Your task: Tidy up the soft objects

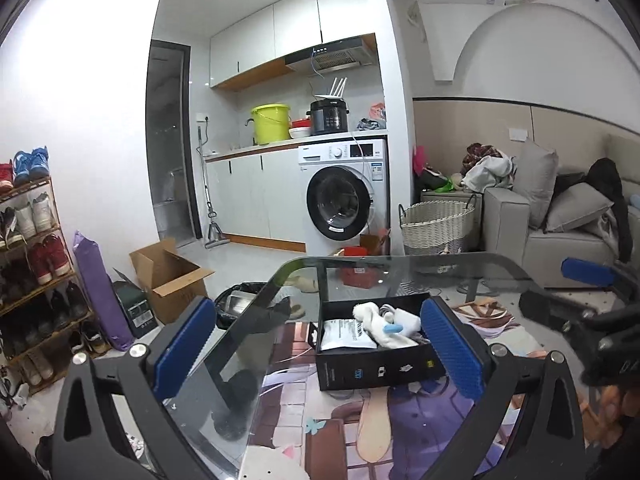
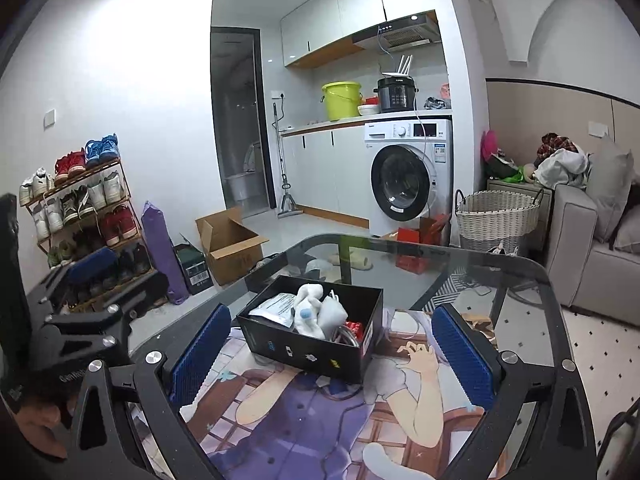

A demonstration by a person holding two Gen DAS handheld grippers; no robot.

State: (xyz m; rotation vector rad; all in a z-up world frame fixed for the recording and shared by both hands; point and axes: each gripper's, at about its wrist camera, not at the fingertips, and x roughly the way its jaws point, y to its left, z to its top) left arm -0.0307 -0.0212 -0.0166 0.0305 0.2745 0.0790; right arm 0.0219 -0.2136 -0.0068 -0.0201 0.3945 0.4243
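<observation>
A black open box (image 1: 380, 368) (image 2: 304, 350) stands on the glass table. In it lie a white sock-like bundle with a blue spot (image 1: 384, 320) (image 2: 310, 308), a white printed packet (image 1: 346, 334) (image 2: 276, 306) and a small red item (image 2: 354, 328). My left gripper (image 1: 318, 346) is open, its blue pads spread wide in front of the box and touching nothing. My right gripper (image 2: 332, 356) is open too, short of the box and empty. Each view catches the other gripper at its edge: a right pad (image 1: 586, 272) and a left pad (image 2: 94, 262).
A printed cartoon mat (image 2: 320, 420) lies under the glass tabletop (image 2: 440, 264). Beyond it are a wicker basket (image 2: 496, 216), a grey sofa (image 1: 560, 240), an open cardboard box (image 2: 228, 244), a shoe rack (image 2: 80, 216) and a washing machine (image 2: 408, 176).
</observation>
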